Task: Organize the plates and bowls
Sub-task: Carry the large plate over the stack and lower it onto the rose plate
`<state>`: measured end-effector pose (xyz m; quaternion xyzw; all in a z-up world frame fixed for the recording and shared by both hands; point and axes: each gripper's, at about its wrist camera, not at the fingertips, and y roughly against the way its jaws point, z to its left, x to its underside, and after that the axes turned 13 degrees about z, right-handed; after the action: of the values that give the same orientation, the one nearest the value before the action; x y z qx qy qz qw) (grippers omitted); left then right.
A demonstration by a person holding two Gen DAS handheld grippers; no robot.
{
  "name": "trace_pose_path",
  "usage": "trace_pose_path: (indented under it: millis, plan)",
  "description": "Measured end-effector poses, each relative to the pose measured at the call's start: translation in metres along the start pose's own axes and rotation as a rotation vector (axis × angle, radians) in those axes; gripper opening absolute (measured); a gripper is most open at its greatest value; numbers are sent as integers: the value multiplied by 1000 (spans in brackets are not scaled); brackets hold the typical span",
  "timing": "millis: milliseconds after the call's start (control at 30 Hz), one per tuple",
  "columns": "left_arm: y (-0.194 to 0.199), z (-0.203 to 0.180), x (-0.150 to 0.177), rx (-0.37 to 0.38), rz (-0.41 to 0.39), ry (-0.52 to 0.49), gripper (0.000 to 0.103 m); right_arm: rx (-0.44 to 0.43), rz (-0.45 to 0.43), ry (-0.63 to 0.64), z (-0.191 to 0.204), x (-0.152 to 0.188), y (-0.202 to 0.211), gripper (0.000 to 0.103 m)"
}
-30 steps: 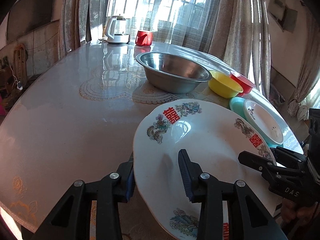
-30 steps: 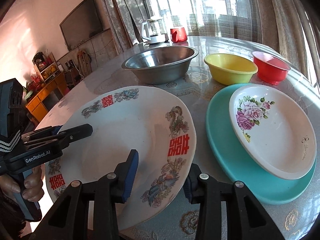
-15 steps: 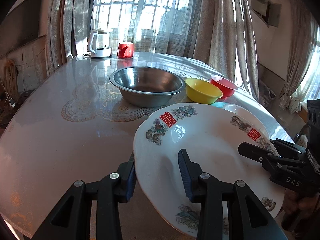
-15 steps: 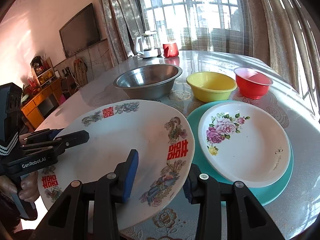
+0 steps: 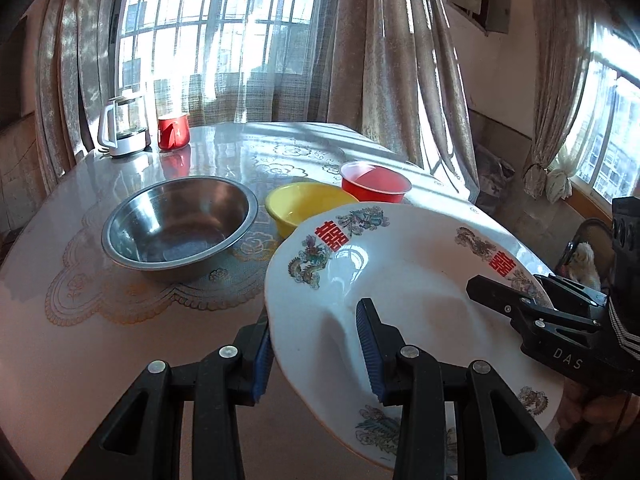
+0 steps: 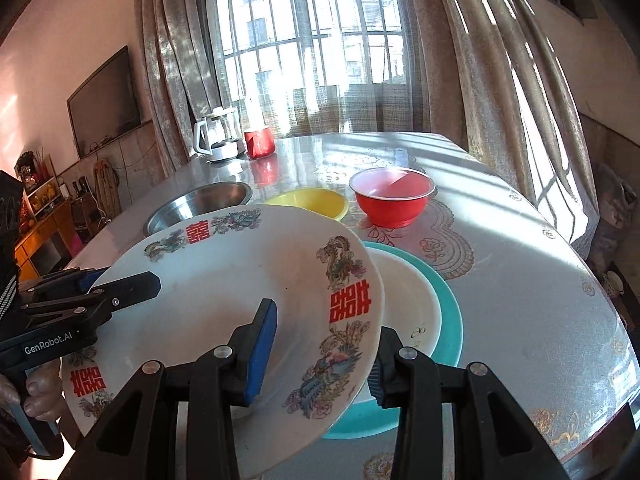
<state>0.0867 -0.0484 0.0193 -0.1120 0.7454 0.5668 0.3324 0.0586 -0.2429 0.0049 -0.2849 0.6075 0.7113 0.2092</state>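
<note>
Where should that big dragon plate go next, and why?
Probably carry it a little further right and lower it level onto the white plate on the teal plate: both grippers clamp the big plate, already overlapping that stack.

You are looking at a white plate (image 6: 240, 280) showing red double-happiness characters and dragon-and-phoenix motifs; a teal plate (image 6: 450, 312) lying under a plain white plate (image 6: 412, 308); a yellow bowl (image 5: 308, 206); a red bowl (image 6: 392, 196); a silver steel bowl (image 5: 180, 228); a red mug (image 5: 173, 132); and a bench (image 6: 520, 280) wearing pale floral lace patterning.
</note>
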Motion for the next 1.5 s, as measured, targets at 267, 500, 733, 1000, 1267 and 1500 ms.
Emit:
trace_pose_path:
  millis: [267, 500, 733, 1000, 1267, 1500]
  plan:
    - [-37, -27, -25, 8, 40, -27, 39, 101, -8, -51, -34, -10, -11, 40]
    - [-64, -29, -32, -10, 79, -8, 39, 180, 15, -58, -47, -7, -31, 40]
    - [-76, -32, -31, -58, 84, -15, 39, 185, 38, -94, -54, -3, -47, 40]
    - [-82, -42, -26, -150, 78, -42, 40, 226, 9, -90, -49, -2, -48, 45]
    - [-70, -35, -20, -88, 60, 10, 40, 164, 33, -124, -51, 2, -40, 46]
    - [-54, -27, -8, -64, 35, 49, 41, 147, 17, -138, -49, 12, -24, 46]
